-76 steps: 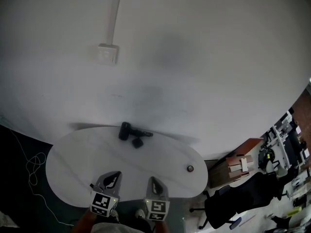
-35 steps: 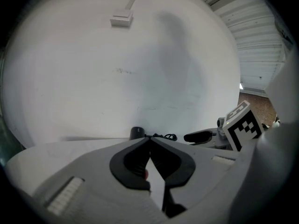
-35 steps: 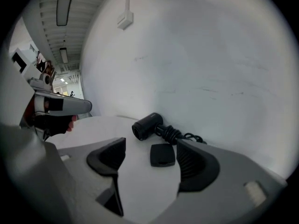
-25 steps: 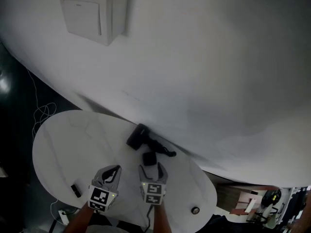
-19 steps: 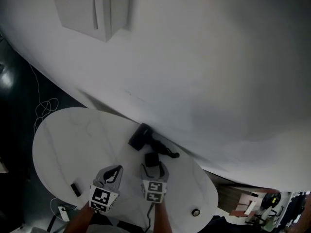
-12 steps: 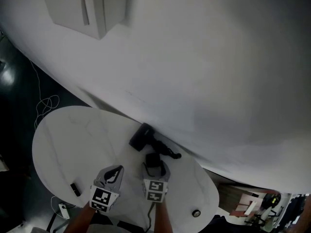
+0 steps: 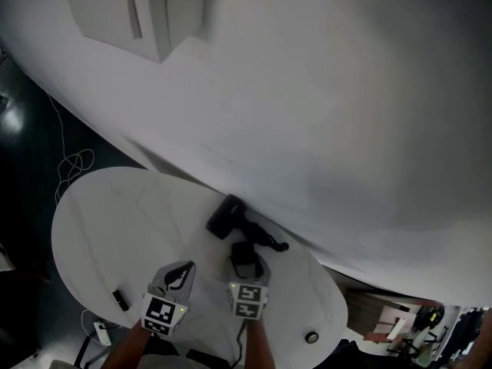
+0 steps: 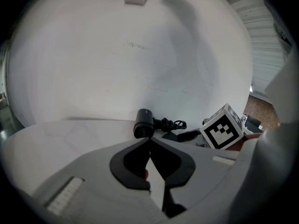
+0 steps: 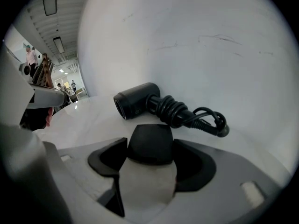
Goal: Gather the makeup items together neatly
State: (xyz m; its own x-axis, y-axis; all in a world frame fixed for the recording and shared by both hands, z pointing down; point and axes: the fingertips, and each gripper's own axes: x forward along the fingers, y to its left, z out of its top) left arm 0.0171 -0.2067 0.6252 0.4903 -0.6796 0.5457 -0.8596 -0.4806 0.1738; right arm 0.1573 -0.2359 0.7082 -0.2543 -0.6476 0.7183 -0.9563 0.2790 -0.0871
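The right gripper view shows the right gripper [image 9: 150,158] with a small flat black makeup case [image 9: 150,144] between its two jaws. The jaws have just been closing, and the pads touch both sides of the case, so it looks like a wide grip on the case. The case sits on the white oval table [image 7: 108,221].

Just past the case, higher in the frame, lies a black round tube with a curly black cord [image 9: 135,100]. Its long side runs left to right, with the open end at the left and the cord at the right. The right gripper is nearer to it than the left gripper [image 8: 149,141], whose jaws are pressed together with nothing in them.

There is one case, one tube, one small black bar [image 7: 119,300] at the table's lower left edge, and one small round thing [image 7: 310,336] at the lower right.
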